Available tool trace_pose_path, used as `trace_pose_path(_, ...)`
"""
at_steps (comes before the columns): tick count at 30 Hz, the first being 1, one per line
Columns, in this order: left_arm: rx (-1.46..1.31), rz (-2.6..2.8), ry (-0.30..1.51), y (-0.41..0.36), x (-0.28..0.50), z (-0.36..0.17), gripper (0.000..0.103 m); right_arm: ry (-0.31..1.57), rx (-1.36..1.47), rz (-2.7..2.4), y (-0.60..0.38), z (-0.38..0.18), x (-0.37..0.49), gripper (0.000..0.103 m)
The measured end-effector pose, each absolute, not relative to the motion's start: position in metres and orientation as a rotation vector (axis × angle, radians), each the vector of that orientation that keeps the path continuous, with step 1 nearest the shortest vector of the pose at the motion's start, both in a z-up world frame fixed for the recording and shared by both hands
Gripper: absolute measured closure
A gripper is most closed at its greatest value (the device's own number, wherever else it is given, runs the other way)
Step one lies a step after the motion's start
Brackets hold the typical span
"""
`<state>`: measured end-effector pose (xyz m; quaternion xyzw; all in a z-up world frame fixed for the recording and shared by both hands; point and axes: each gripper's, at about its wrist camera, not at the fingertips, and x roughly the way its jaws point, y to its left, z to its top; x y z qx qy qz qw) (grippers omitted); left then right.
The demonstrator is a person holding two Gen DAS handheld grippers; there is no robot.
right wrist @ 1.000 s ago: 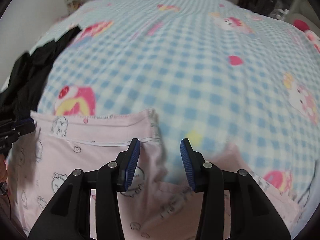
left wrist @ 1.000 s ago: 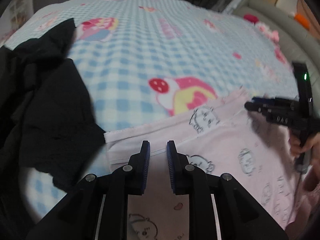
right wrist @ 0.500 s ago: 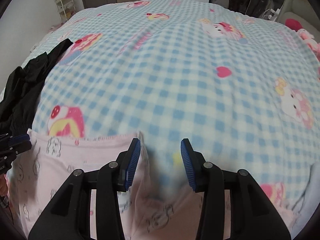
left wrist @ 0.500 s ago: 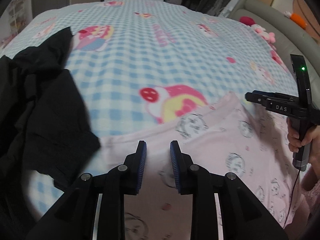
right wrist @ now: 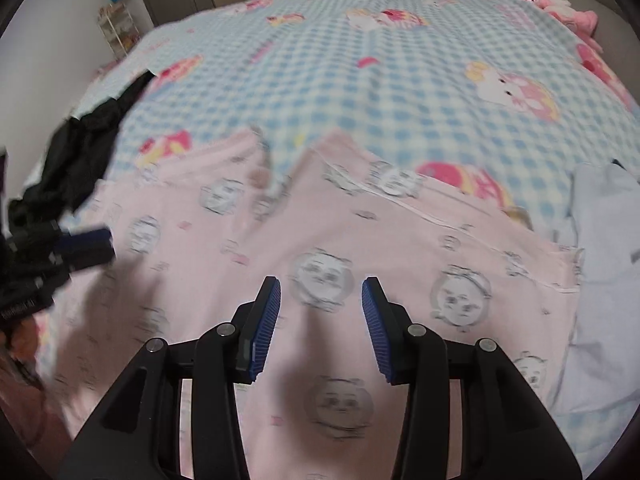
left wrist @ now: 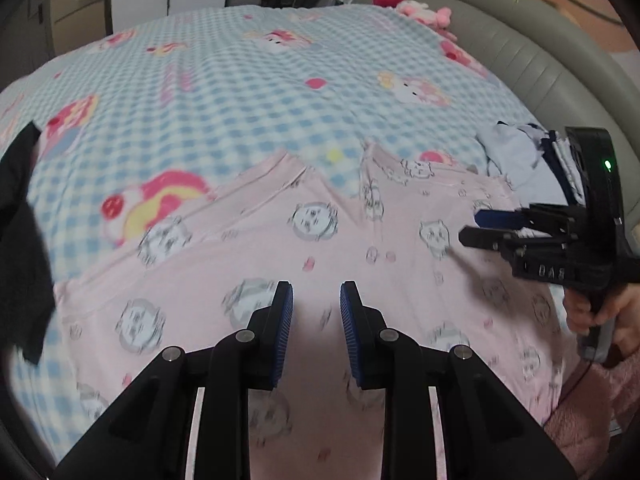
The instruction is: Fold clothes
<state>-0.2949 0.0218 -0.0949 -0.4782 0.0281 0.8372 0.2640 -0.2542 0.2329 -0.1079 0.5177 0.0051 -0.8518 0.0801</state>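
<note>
Pink trousers with cartoon faces point(left wrist: 320, 248) lie spread flat on the checked bed cover, both leg ends pointing away; they also show in the right wrist view point(right wrist: 320, 248). My left gripper point(left wrist: 316, 300) is open and empty, hovering over the trousers near their middle. My right gripper point(right wrist: 321, 292) is open and empty, over the right half of the trousers. The right gripper point(left wrist: 476, 226) shows at the right of the left wrist view. The left gripper point(right wrist: 100, 242) shows at the left of the right wrist view.
A black garment point(right wrist: 84, 148) lies at the left side of the bed. A light blue garment point(right wrist: 600, 240) lies at the right, beside the trousers. The blue checked cover point(left wrist: 248, 92) stretches beyond. A grey padded headboard point(left wrist: 540, 64) runs along the right.
Both grippers have drawn back and risen from the trouser leg ends, and both views now take in the whole spread garment. The left jaws have opened a little wider.
</note>
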Motion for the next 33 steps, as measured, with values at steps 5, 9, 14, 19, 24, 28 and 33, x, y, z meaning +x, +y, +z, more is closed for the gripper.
trace_pose_path(5, -1.319, 2.221, 0.168, 0.077, -0.335, -0.105, 0.077, -0.003, 1.567, -2.565, 0.246, -0.115, -0.272, 0.06)
trace_pose_path(9, -1.358, 2.207, 0.255, 0.098, -0.353, -0.125, 0.077, -0.028, 1.562, -2.583, 0.255, -0.122, -0.279, 0.06)
trace_pose_path(14, -1.341, 2.19, 0.301, 0.108, -0.356, -0.133, 0.077, -0.076, 1.554, -2.571, 0.261, -0.129, -0.289, 0.059)
trace_pose_path(19, -1.285, 2.183, 0.336, 0.114, -0.35, -0.131, 0.077, -0.103, 1.557, -2.564, 0.258, -0.135, -0.296, 0.059)
trace_pose_path(24, -1.237, 2.172, 0.444, 0.122, -0.349, -0.131, 0.077, -0.138, 1.545, -2.568, 0.262, -0.133, -0.292, 0.06)
trace_pose_path(28, -1.209, 2.162, 0.443, 0.125, -0.351, -0.124, 0.077, -0.122, 1.559, -2.57, 0.263, -0.133, -0.292, 0.059)
trace_pose_path(33, -1.276, 2.107, 0.48, 0.132, -0.356, -0.134, 0.077, -0.119, 1.562, -2.555, 0.261, -0.136, -0.293, 0.059)
